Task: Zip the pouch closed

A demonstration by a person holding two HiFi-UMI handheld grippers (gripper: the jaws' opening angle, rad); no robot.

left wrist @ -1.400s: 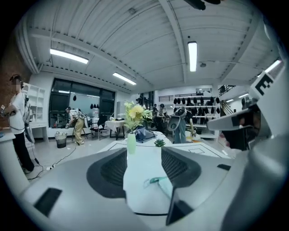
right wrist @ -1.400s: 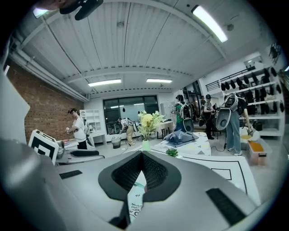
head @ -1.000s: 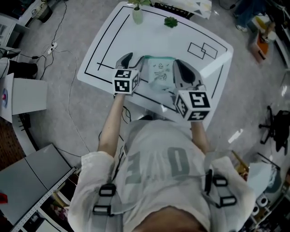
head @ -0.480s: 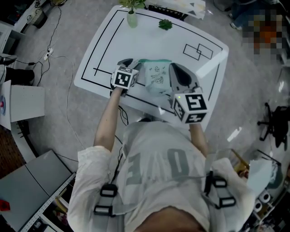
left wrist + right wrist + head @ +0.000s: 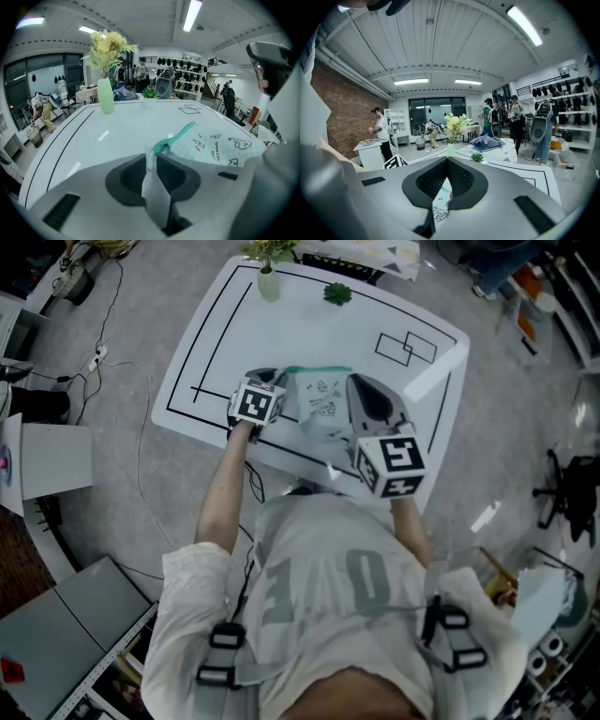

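Note:
A white pouch [image 5: 319,404] with doodles and a teal zipper edge [image 5: 176,138] lies near the front of the white table [image 5: 281,334]. My left gripper [image 5: 270,381] is at the pouch's left end. In the left gripper view its jaws [image 5: 151,152] are closing, with the pouch's white end tab [image 5: 154,187] pinched between them. My right gripper [image 5: 354,382] is at the pouch's right side. It is shut, and doodled pouch fabric [image 5: 439,204] shows in the slit between its jaws [image 5: 446,163]. What exactly it grips is hidden.
A green vase of flowers [image 5: 268,282] and a small green plant [image 5: 337,293] stand at the table's far edge. Black rectangle outlines [image 5: 405,345] mark the far right. People [image 5: 382,133] and shelves show in the room behind.
My left gripper came down onto the pouch's left end and its jaws closed in on the tab. The right gripper kept still.

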